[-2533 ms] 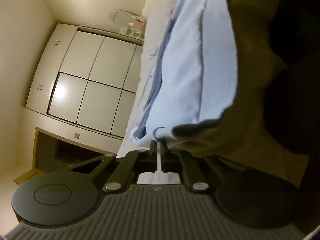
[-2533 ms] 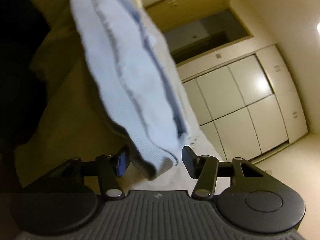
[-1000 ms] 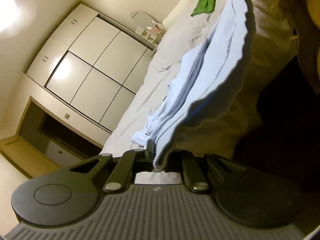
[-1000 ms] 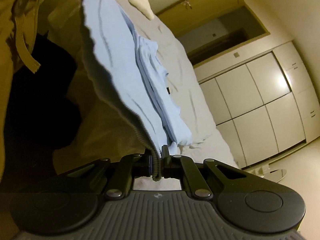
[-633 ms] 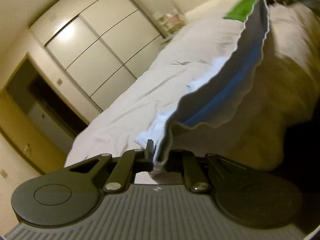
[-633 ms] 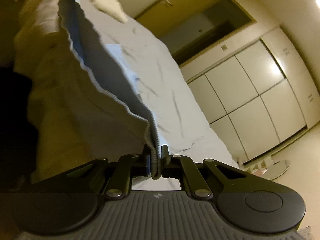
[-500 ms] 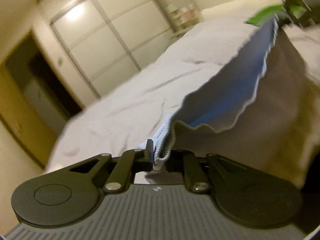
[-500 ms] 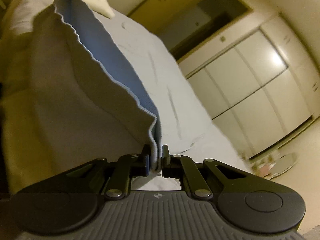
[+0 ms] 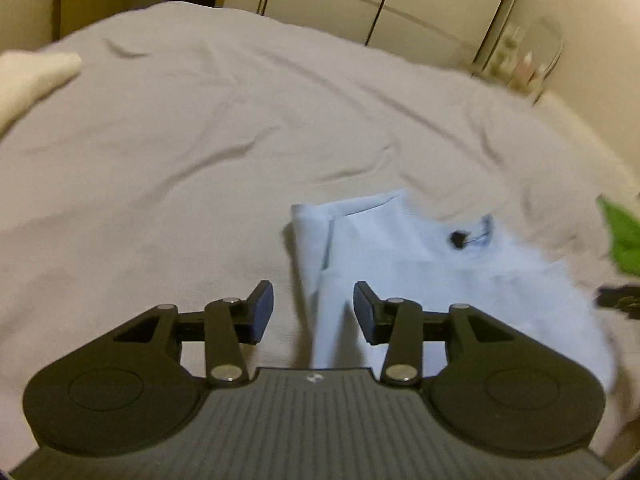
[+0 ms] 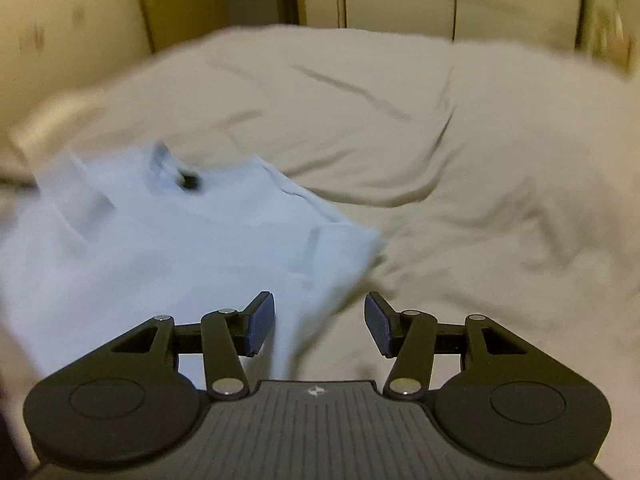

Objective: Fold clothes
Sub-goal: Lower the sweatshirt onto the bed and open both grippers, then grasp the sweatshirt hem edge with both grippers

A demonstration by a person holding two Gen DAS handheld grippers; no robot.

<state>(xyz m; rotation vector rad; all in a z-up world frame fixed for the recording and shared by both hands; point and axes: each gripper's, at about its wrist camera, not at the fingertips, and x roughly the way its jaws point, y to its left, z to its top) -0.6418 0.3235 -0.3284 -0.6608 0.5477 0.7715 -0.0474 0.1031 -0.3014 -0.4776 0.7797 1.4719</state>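
Clothes in view number three: one light blue shirt (image 9: 424,256), one green piece (image 9: 624,240) and one cream piece (image 9: 28,76). The light blue shirt lies on the bed (image 9: 192,152), folded in on itself, with its collar and a small dark tag turned toward the far side of the bed. In the left wrist view its left folded edge runs down between the fingers; in the right wrist view (image 10: 160,248) its right corner reaches just past the middle of the frame, and its lower edge drops toward the gap between the fingers. Both views are blurred, so whether the cloth touches any pad cannot be told.

Open sheet spreads wide to the left of the shirt and beyond it up to the bed's far edge, wrinkled but bare; to its right the sheet is likewise bare as far as the right edge. The green piece sits at the bed's right edge, the cream one at the far left corner, both well apart from the shirt.

Two grippers show. The left gripper (image 9: 314,310) has its fingers spread wide and holds nothing. The right gripper (image 10: 320,322) is spread equally wide, also holding nothing.

Beyond the bed's far edge stand pale cupboard doors (image 9: 360,0).
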